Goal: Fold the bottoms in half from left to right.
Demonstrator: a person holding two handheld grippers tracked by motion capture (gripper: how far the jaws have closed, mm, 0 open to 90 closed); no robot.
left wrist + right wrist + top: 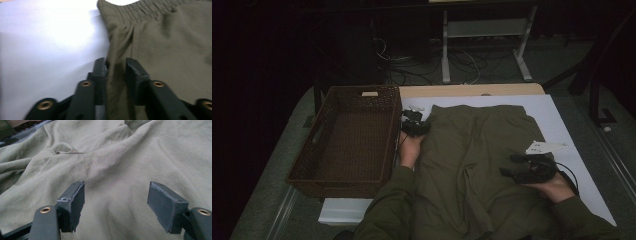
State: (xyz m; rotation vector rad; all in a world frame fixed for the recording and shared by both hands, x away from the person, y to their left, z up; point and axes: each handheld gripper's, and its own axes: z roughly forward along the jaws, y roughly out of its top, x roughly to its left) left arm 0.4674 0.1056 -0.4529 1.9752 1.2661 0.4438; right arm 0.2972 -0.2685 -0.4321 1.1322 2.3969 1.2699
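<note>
Olive green trousers (pixel 472 150) lie spread flat on the white table cover (pixel 562 127), waistband toward the far side. My left gripper (pixel 414 125) sits at their left edge just below the elastic waistband. In the left gripper view a raised fold of the trousers (pixel 170 50) fills the narrow gap of the left gripper (pixel 116 65), and both pads press on it. My right gripper (pixel 508 165) rests over the right leg, pointing left. In the right gripper view the right gripper (pixel 116 195) stands wide open just above the wrinkled trousers (pixel 112 157), holding nothing.
A large dark brown wicker basket (pixel 339 185) stands at the left of the table, right beside my left hand, with nothing inside. Bare white cover (pixel 50 37) lies left of the trousers. Table legs and cables are on the floor beyond the far edge.
</note>
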